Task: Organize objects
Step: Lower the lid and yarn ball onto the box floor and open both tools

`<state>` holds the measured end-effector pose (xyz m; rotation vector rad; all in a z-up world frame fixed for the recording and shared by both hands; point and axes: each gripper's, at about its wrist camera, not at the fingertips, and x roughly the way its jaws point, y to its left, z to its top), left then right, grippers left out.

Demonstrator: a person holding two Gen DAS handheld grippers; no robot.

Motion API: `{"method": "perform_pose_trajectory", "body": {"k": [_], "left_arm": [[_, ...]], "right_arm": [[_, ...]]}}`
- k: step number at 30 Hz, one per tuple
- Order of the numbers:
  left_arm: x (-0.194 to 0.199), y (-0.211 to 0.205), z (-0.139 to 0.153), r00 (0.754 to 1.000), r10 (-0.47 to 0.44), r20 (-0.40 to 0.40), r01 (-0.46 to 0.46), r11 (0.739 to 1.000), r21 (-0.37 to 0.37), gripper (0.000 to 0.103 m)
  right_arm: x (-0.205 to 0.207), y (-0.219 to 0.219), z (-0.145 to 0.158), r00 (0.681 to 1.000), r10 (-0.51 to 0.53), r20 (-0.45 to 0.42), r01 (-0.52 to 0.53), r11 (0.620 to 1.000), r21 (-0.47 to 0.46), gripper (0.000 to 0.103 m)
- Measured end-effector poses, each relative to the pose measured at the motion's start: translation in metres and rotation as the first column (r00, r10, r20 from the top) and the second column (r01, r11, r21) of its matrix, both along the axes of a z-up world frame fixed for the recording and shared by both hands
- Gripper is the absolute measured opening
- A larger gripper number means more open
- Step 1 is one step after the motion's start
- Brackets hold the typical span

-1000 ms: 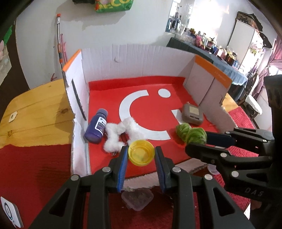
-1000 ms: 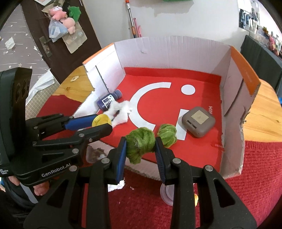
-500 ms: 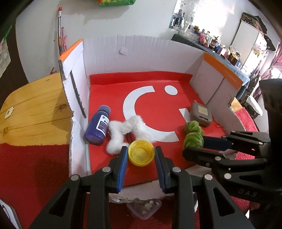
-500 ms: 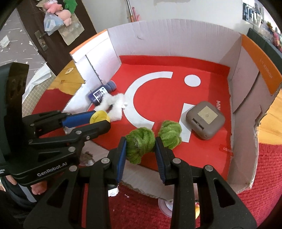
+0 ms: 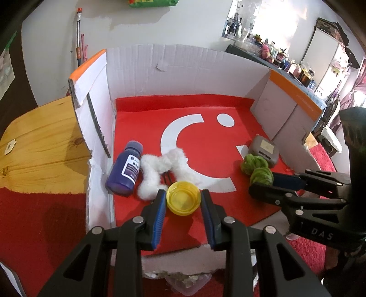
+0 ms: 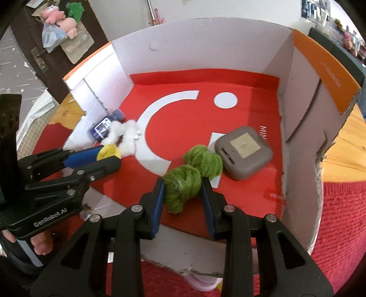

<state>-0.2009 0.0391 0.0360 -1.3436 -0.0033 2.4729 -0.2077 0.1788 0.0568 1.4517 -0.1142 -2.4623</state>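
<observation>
Fingers (image 5: 160,205) clenched on one yellow cup (image 5: 183,201), one green pompom (image 6: 181,185) (second loose (image 6: 204,160))

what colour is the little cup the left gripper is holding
Yellow. The cup sits between the left gripper fingers, clearest in the left wrist view.

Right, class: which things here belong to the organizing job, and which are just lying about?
Part of the job:
- yellow cap, held in the left gripper
- green yarn ball, held in the right gripper
- cardboard box
- second green yarn ball, purple bottle, white fluff, grey case, all in the box

Lying about:
- plush toys on the door
- cluttered back table
</observation>
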Motion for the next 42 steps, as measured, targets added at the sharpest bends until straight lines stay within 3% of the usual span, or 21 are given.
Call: {"method": "perform_pose_trajectory", "body": {"k": [26, 34, 35, 38, 42], "left_arm": [[-0.0019, 0.0027, -0.0033, 1.0, 0.01, -0.005, -0.01, 1.0, -0.006, 0.032], [-0.0039, 0.0025, -0.0026, 1.0, 0.011, -0.008, -0.011, 1.0, -0.004, 0.038], [-0.0039, 0.0023, -0.0021, 1.0, 0.011, -0.009, -0.011, 1.0, -0.001, 0.039], [-0.0029, 0.002, 0.0001, 1.0, 0.013, -0.017, -0.013, 1.0, 0.002, 0.042], [-0.0001, 0.0022, 0.0021, 0.999, 0.021, -0.026, -0.021, 1.0, 0.006, 0.043]], "right_arm": [[0.0001, 0.0026, -0.0002, 0.999, -0.021, -0.027, 0.021, 1.0, 0.017, 0.031], [0.0024, 0.0003, 0.0018, 0.999, -0.025, -0.033, 0.026, 0.999, 0.019, 0.032], [0.0023, 0.0005, 0.0019, 0.999, -0.025, -0.034, 0.026, 1.0, 0.018, 0.033], [0.005, -0.001, 0.0046, 0.998, -0.027, -0.048, 0.028, 0.999, 0.024, 0.052], [0.0073, 0.0016, 0.0073, 0.998, -0.031, -0.057, 0.032, 0.999, 0.017, 0.053]]}}
